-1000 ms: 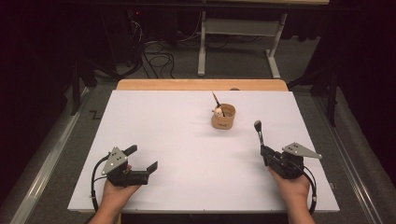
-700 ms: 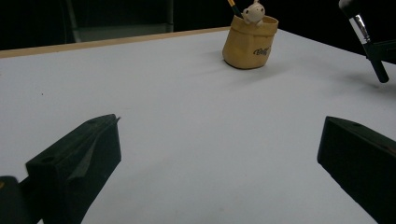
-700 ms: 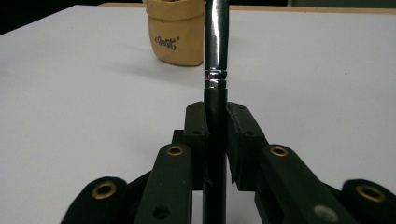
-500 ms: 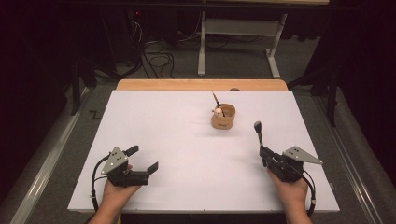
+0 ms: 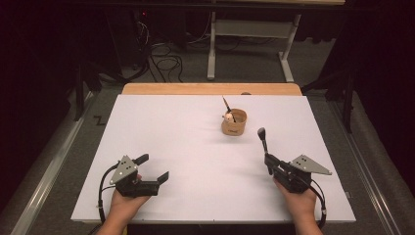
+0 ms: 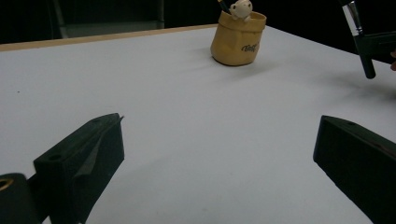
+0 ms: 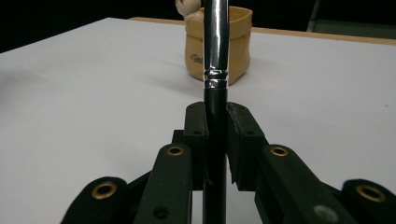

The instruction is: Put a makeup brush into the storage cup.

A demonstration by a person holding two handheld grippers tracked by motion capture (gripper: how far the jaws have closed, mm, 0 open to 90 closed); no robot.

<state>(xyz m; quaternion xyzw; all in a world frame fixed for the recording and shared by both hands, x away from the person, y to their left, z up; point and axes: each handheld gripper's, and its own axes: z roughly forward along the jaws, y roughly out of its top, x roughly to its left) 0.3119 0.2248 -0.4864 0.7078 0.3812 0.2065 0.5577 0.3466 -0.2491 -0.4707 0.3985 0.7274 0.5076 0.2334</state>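
Left gripper (image 5: 155,169) at 7 o'clock, jaws spread wide, nothing between them, resting on white table (image 5: 171,132). Right gripper (image 5: 268,164) at 5 o'clock, jaws clamped on one black makeup brush (image 5: 264,144) with chrome ferrule, tip up. One tan cup (image 5: 234,122) at 1 o'clock beyond the brush, holding one dark stick and a small pale figure.

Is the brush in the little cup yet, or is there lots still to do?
Not yet. One thin item already stands in the tan cup, beside a small white figure. The right gripper is shut on a makeup brush, held near the cup but apart from it. Probably left: carrying it over and dropping it in. The left gripper rests open on the white table.
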